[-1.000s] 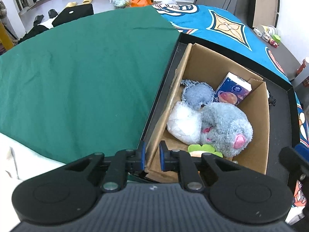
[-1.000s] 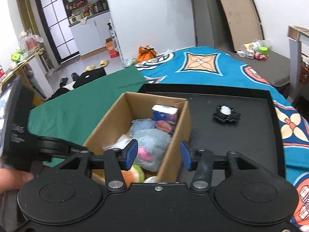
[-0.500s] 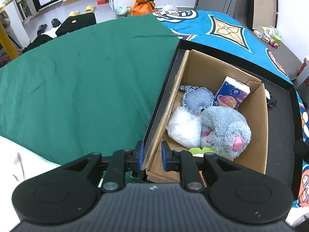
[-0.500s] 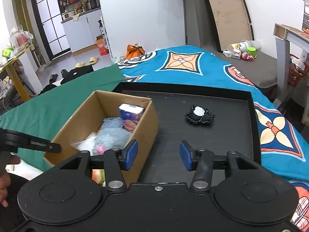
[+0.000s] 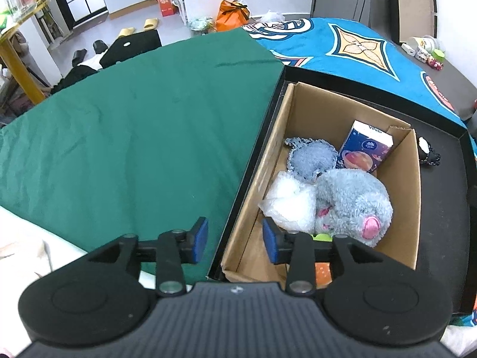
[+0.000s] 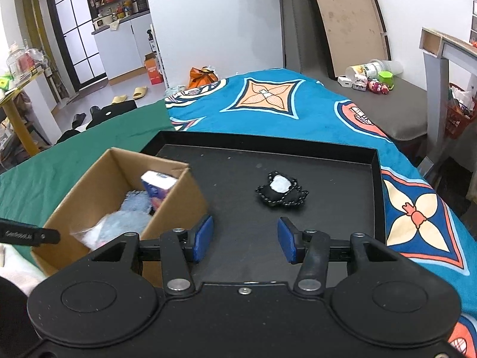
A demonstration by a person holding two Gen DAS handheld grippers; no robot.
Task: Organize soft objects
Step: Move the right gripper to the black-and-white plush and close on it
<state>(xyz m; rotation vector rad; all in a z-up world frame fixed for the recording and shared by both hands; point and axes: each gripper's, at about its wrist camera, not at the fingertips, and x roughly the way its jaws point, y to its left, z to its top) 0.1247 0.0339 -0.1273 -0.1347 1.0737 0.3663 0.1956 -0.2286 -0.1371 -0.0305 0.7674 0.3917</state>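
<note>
The left gripper hangs over the near-left corner of the cardboard box, its jaws opening; the box's left wall and the rim of the black tray run up between the blue pads, which touch neither. In the left wrist view the box fills the 3 o'clock side and a green cloth spreads from 9 to 12 o'clock.

Inside the box a grey plush toy with a pink patch lies at the near right. A white crinkled plastic bag presses against it at its 9 o'clock. A smaller grey knitted piece sits at the plush's 11 o'clock, and a blue tissue pack leans in the far right corner. A bit of green and orange shows under the gripper's right finger; what it is cannot be told.

The right gripper is held over the bare tray floor with its jaws apart and nothing between them. A small black pouch with a white patch lies on the tray at 12 o'clock from that gripper, well clear of the pads. The box stands at its 10 o'clock. A blue patterned blanket lies beyond the tray.
</note>
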